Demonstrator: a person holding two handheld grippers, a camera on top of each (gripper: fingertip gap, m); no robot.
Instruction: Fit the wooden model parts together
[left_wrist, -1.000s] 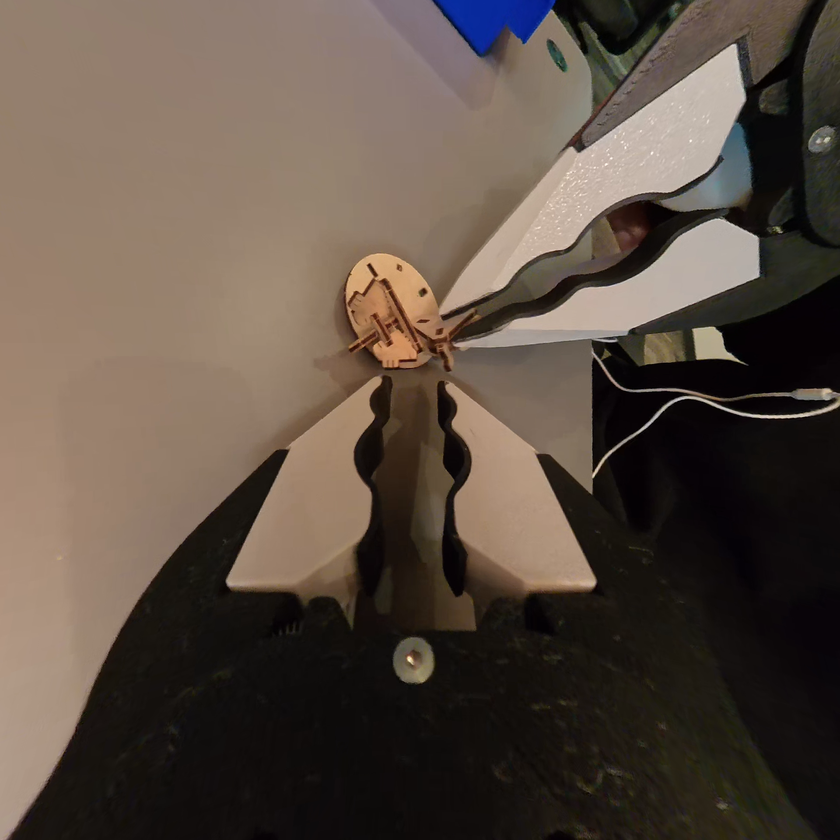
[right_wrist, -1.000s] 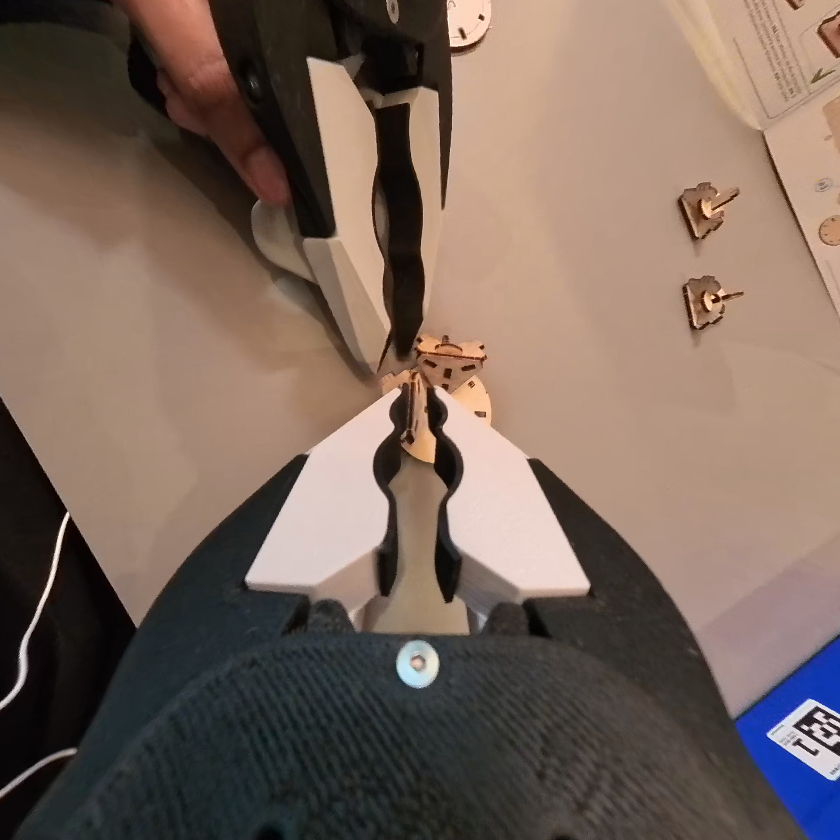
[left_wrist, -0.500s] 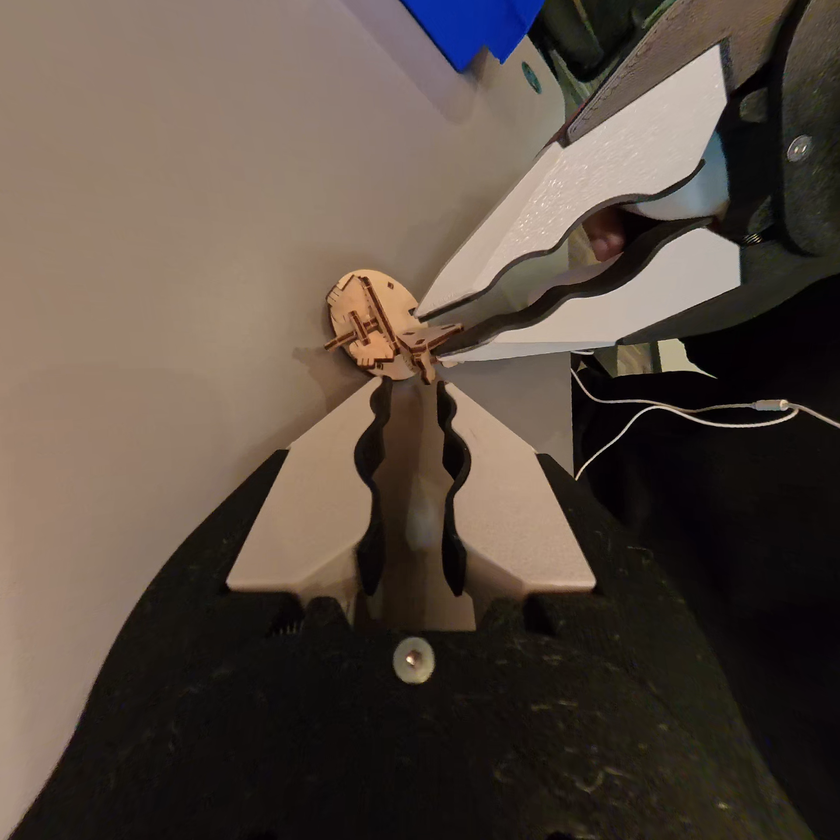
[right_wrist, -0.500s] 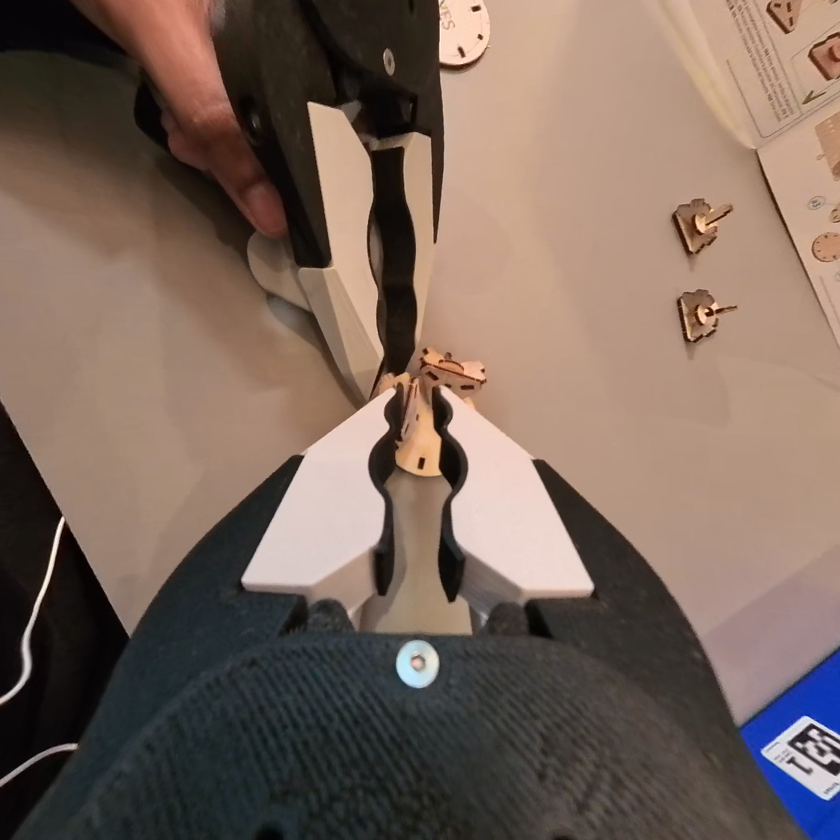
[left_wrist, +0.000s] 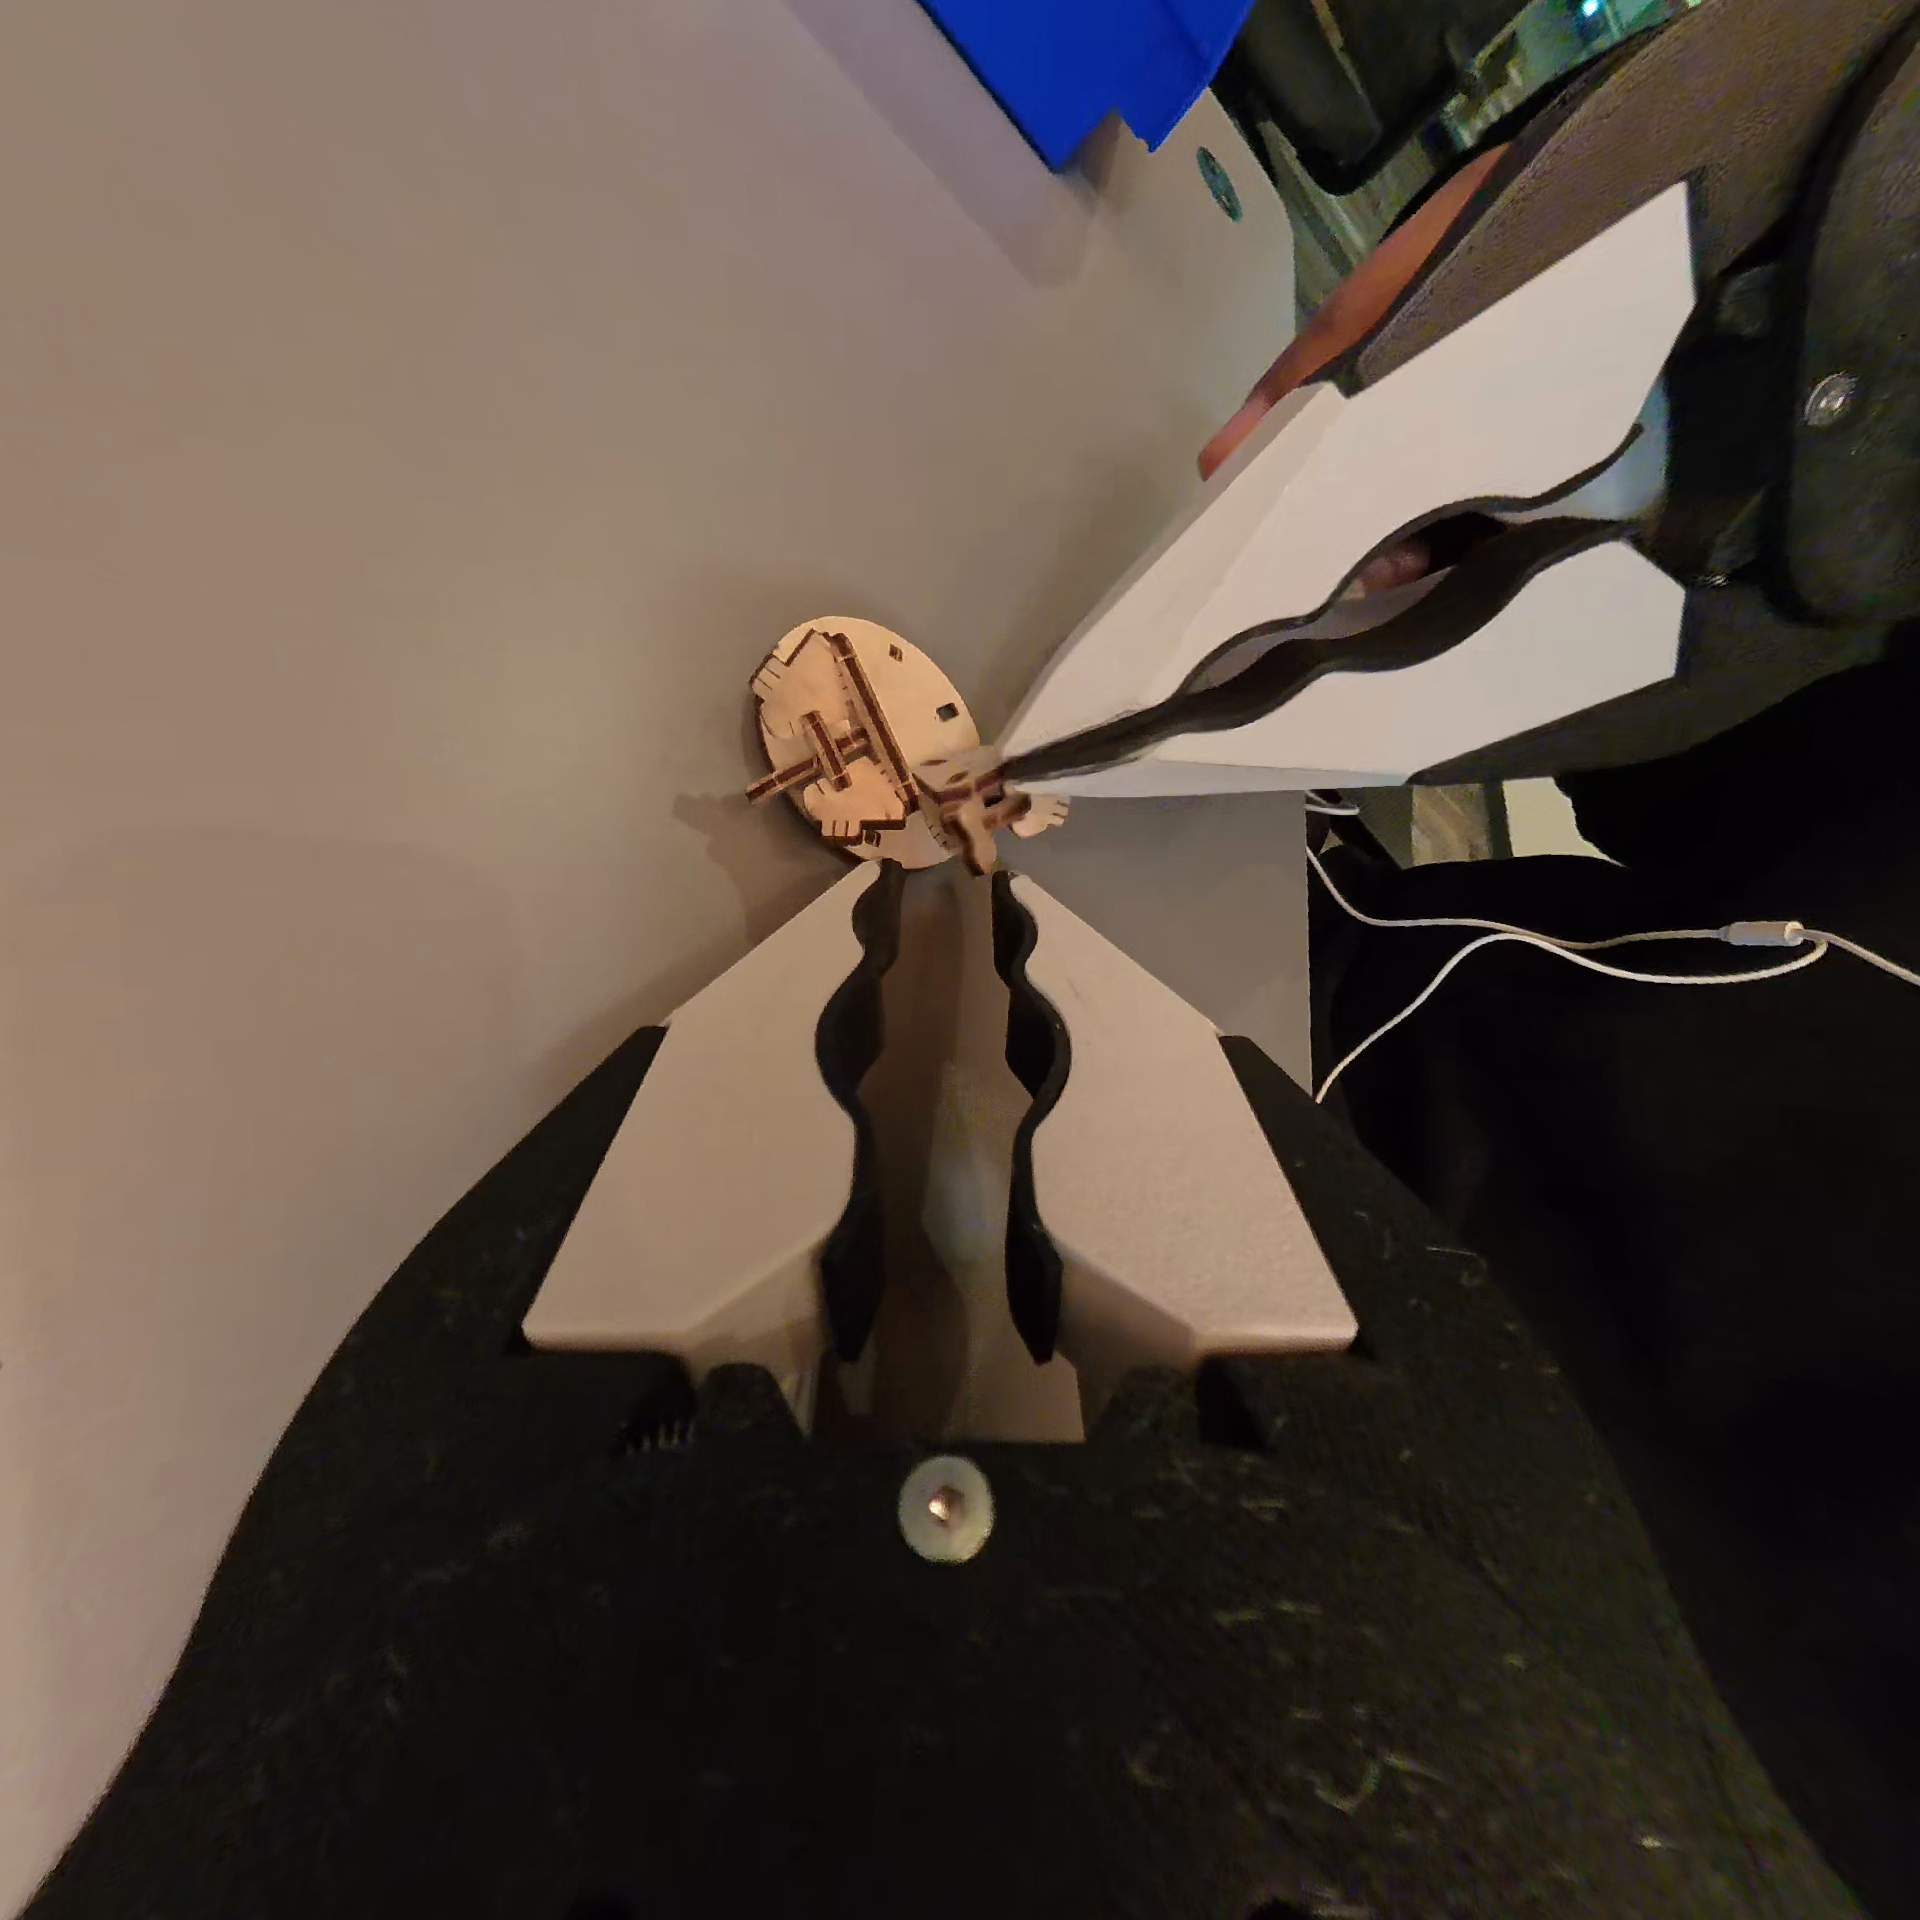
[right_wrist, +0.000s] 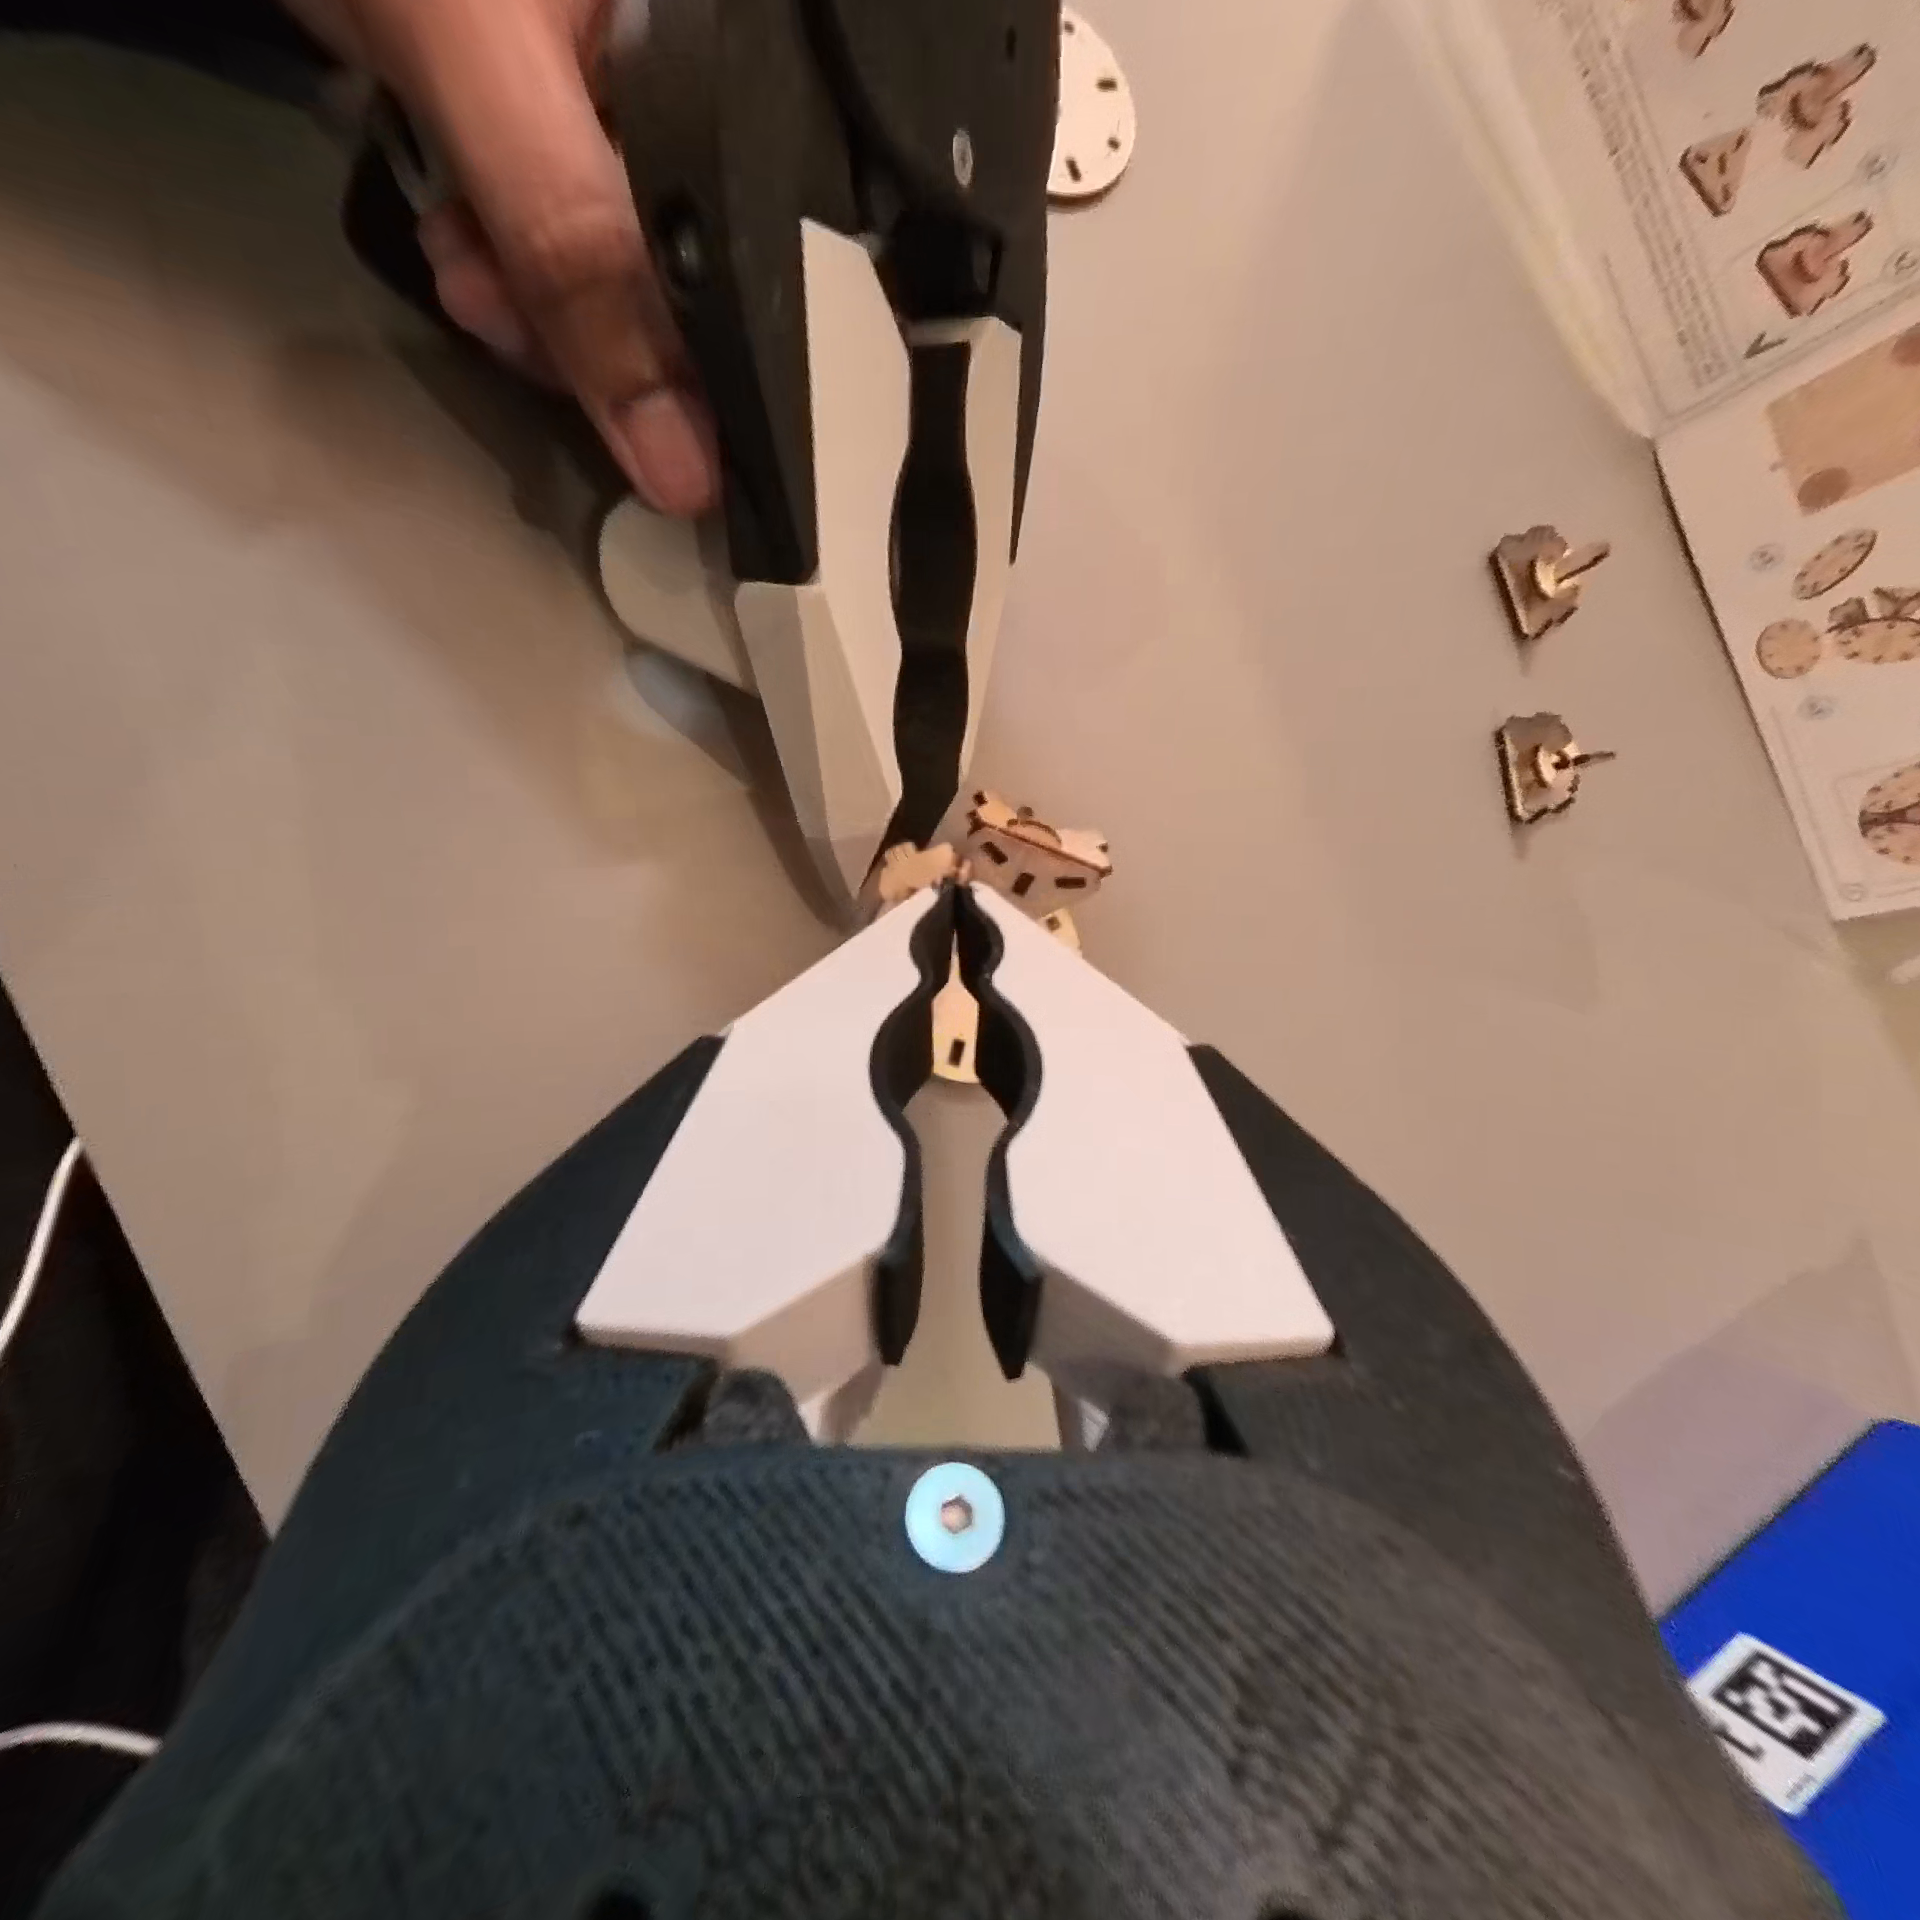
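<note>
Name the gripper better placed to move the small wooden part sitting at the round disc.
Right. The right gripper is closed on the small wooden part over the disc. The left gripper has its fingers apart, only at the disc's near edge.

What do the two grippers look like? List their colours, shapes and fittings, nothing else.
Both grippers are alike. The left gripper has a black, rough-textured body, a round silver washer with a bolt at its centre, and two pale wedge-shaped fingers that taper to a point, lined with wavy black pads. The right gripper matches it: black body, silver washer, whitish fingers.
</note>
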